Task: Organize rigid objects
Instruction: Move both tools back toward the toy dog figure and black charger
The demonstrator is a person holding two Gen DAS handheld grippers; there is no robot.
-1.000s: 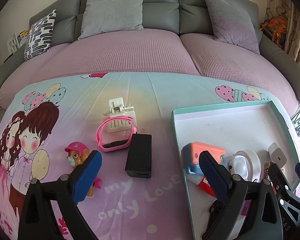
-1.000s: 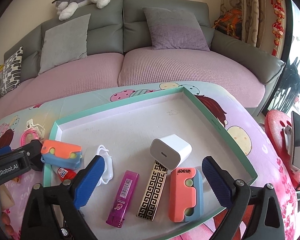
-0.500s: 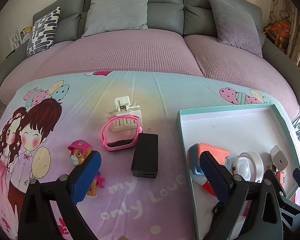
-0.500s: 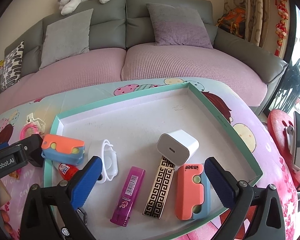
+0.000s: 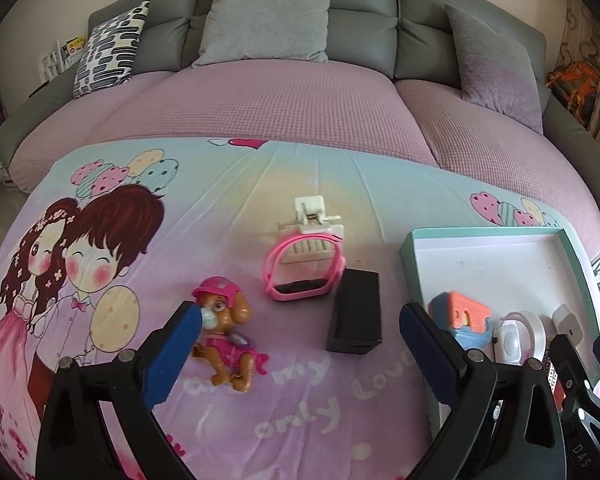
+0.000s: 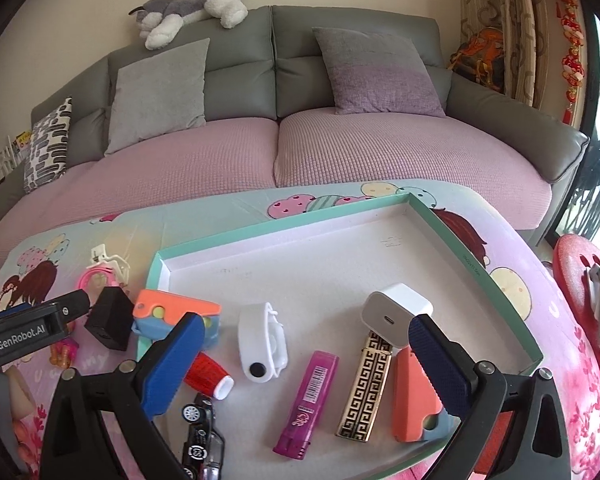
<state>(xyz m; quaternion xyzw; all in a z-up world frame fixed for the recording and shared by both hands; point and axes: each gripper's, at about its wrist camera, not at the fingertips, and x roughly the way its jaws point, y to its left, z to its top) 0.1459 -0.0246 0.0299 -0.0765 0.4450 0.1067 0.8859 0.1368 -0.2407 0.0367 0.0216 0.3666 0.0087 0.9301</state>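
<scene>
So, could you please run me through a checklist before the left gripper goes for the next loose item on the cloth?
1. Left gripper open and holding nothing: ok.
2. Right gripper open, over the tray: ok.
3. Items outside the tray: puppy toy, black box, pink watch, white clip: not ok.
4. Puppy toy lies free of the others: ok.
5. Pink watch free of the white clip: not ok, its band overlaps it.
6. Bare tray floor at the far end: ok.
</scene>
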